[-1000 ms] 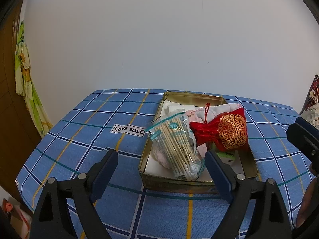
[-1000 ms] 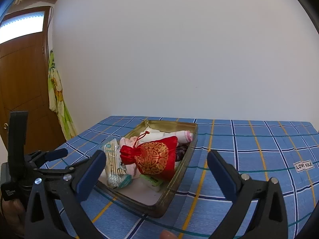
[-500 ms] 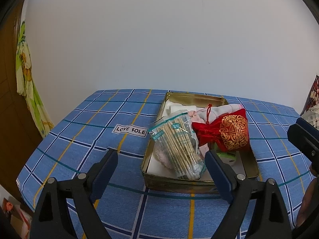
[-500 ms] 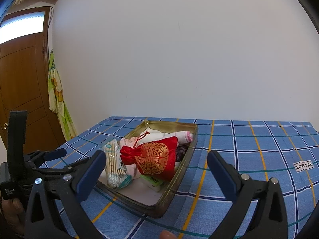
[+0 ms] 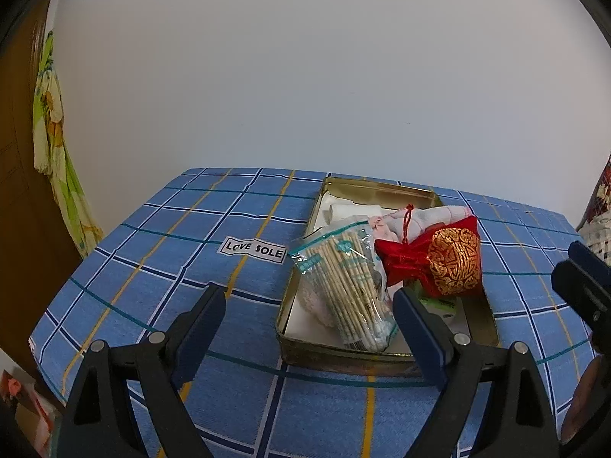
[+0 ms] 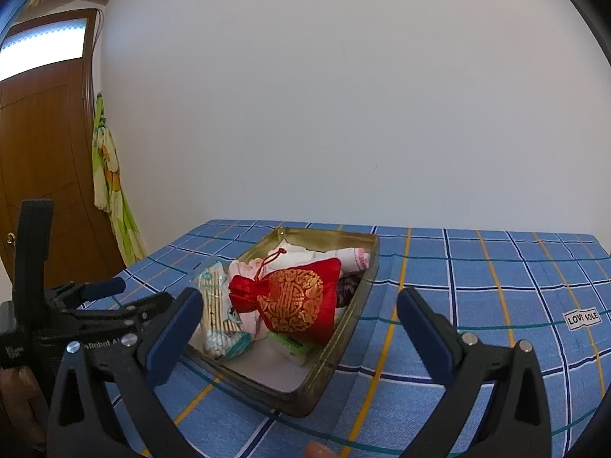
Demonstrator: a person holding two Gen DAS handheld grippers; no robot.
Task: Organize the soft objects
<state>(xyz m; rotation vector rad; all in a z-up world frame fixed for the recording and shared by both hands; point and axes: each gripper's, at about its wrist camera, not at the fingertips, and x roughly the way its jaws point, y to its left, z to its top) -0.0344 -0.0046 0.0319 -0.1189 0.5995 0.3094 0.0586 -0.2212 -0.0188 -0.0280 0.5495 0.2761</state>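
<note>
A gold metal tin [image 5: 378, 190] [image 6: 343, 330] stands on the blue checked tablecloth. In it lie a red and gold drawstring pouch [image 5: 443, 257] [image 6: 294, 299], a clear bag of cotton swabs [image 5: 349, 284] [image 6: 215, 311], pink and white cloths [image 5: 431, 213] [image 6: 305, 257] and a green packet [image 6: 292, 343]. My left gripper [image 5: 309, 315] is open and empty, hovering before the tin's near edge. My right gripper [image 6: 299, 316] is open and empty, in front of the tin. The left gripper also shows in the right wrist view [image 6: 88, 301].
A "LOVE SOLE" label [image 5: 254, 249] [image 6: 582, 318] lies on the cloth beside the tin. A white wall stands behind the table. A wooden door [image 6: 42, 175] and a hanging green patterned cloth [image 5: 57, 160] [image 6: 114, 187] are at the left.
My left gripper has shifted slightly left, so the tin sits a little more to the right in its view. The right gripper has barely moved. Nothing in the tin moved.
</note>
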